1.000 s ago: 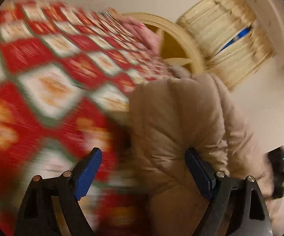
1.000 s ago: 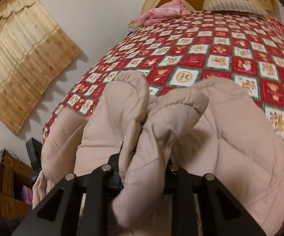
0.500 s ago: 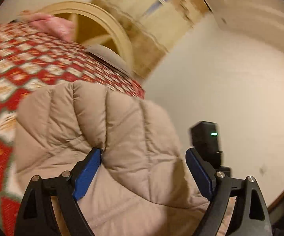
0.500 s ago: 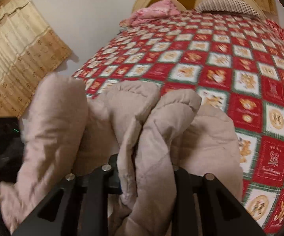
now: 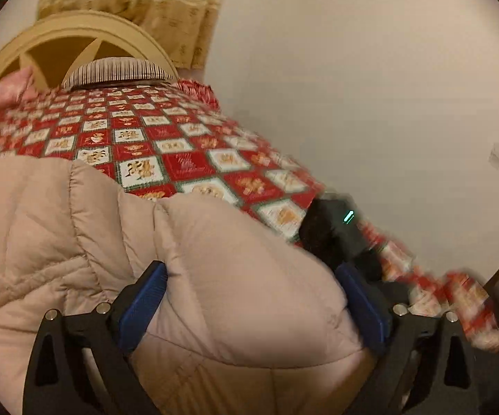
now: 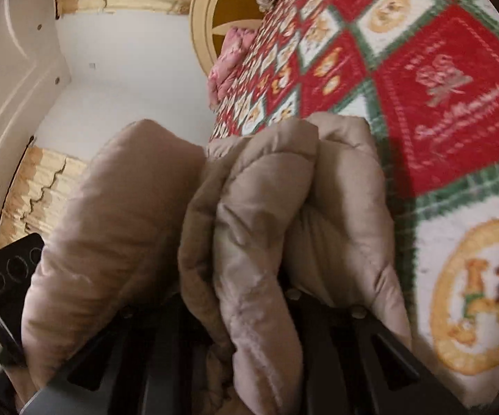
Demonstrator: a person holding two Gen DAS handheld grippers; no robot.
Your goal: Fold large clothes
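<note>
Between our left gripper's [image 5: 251,306] opening jaws bulges the coat [image 5: 76,228] — unpinched; our right gripper [image 6: 246,311], closing, pinches its bunched folds, with the bed [image 6: 457,79] just beyond — right side nearer.

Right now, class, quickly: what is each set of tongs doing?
Left tongs: wide and opening, the beige puffer jacket bulging between the blue pads.
Right tongs: closing tight on a bunched jacket fold.
</note>
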